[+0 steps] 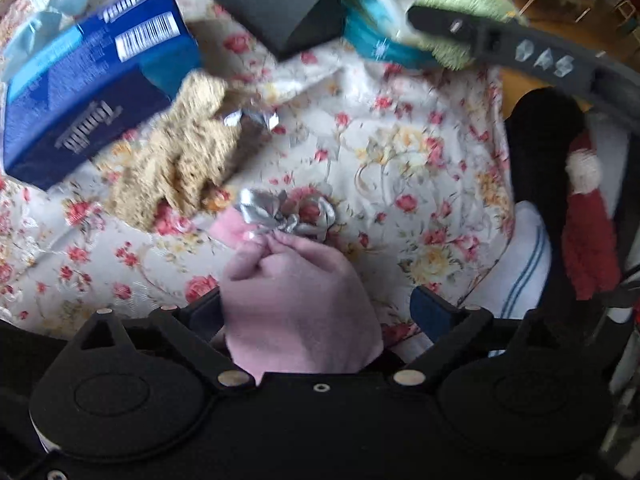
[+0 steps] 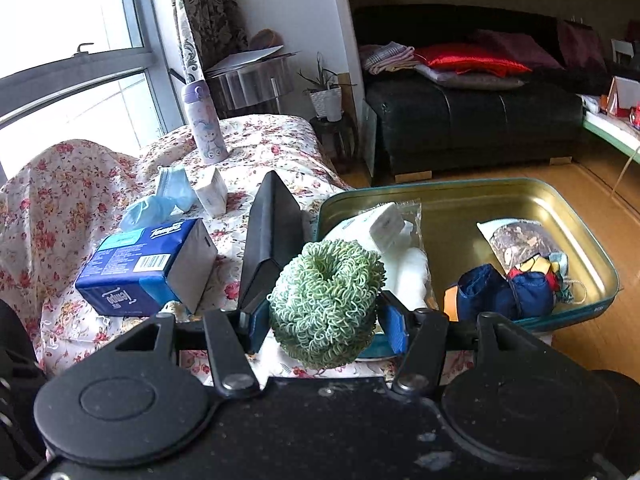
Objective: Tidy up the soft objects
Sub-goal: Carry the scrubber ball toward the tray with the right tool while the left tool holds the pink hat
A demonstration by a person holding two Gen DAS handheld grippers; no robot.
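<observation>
My right gripper (image 2: 326,328) is shut on a green curly scrunchie (image 2: 326,300), held above the floral table edge, just left of the metal tin (image 2: 560,208). The scrunchie (image 1: 460,4) also shows in the left wrist view at top right with the right gripper's arm. My left gripper (image 1: 320,312) has its jaws wide apart; a pink pouch (image 1: 296,304) with a silver bow (image 1: 276,216) lies between them, touching the left pad only. A tan knitted scrunchie (image 1: 180,152) lies on the floral cloth (image 1: 400,168) beyond.
A blue tissue pack (image 2: 148,268), a black case (image 2: 268,236), face masks (image 2: 160,200), a small white box (image 2: 212,192) and a bottle (image 2: 204,124) stand on the table. The tin holds a wipes packet (image 2: 380,228), a blue pouch (image 2: 504,292) and a bag. A red-and-white plush (image 1: 588,216) lies right.
</observation>
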